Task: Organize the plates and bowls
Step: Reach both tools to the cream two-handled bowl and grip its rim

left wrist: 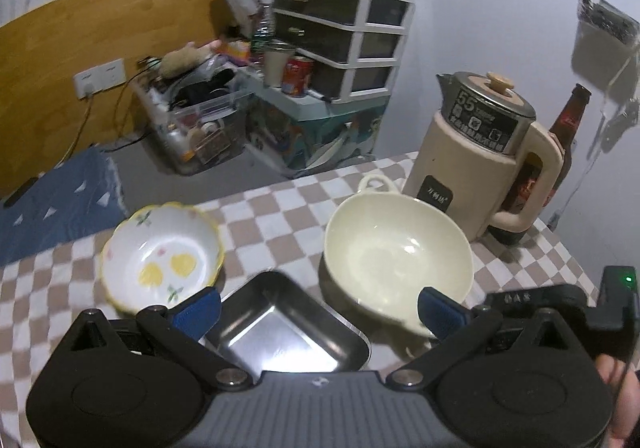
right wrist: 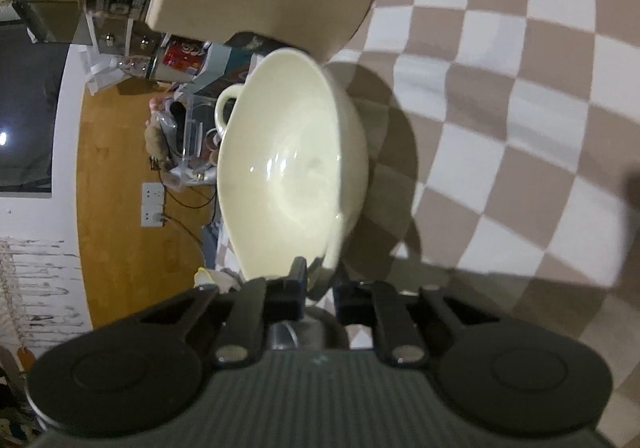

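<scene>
table (left wrist: 272,204): brown-and-white checked cloth | flowered bowl (left wrist: 162,254): on cloth, left | steel tray (left wrist: 286,324): near edge, between the bowls | cream bowl (left wrist: 396,252): right of tray, whether it rests on the cloth cannot be told | kettle (left wrist: 478,152): far right, behind cream bowl | bottle (left wrist: 568,128): behind kettle

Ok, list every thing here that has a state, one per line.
Cream bowl: lifted and tilted, rim pinched.
Right gripper: jaws shut on the cream bowl's rim.
Left gripper: jaws open, holding nothing.
Floral bowl: upright, empty.
Steel tray: upright, empty.
Kettle: lid on.
Beer bottle: upright.
</scene>
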The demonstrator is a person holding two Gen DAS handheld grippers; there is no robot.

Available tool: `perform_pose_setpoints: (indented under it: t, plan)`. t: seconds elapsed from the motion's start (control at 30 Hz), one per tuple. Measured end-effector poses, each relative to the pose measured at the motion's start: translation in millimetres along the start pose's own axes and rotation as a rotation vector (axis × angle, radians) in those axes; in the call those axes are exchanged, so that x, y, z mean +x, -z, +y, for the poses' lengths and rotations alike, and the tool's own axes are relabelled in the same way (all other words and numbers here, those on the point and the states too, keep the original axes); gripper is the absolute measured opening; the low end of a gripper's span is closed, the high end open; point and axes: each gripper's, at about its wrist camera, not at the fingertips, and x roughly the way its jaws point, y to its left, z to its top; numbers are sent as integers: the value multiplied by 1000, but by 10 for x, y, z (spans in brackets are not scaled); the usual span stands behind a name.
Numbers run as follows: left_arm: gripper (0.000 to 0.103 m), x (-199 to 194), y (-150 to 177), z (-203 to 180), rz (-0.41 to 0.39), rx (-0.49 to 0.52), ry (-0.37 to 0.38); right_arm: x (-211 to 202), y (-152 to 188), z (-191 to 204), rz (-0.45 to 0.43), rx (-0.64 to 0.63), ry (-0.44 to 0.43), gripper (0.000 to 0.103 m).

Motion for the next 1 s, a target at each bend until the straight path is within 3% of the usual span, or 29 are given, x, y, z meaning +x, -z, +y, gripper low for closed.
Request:
perform_pose_setpoints:
  t: [0.23, 0.4, 0.57, 0.8, 0.93, 1.0]
  plan:
    - [103, 239, -222, -114, 8, 80, 57, -303, -127, -42, -24, -119, 69, 11]
    - [100, 465, -346, -146, 38, 101, 99, -586, -407, -148, -76, -169, 113, 7]
    - [83, 751, -422, -163, 92, 73, 144, -678, -635, -114, -123, -282, 168, 9]
    - [71, 1136, -408, -178, 164, 16, 163, -592, -860, 61, -150, -426, 235, 14]
    - [62, 1329, -376, -129, 204, -48, 171, -574, -959, 49, -104, -420, 222, 14]
    - [51, 1423, -354, -92, 226, -78, 169, -604, -968, 17, -83, -431, 215, 14]
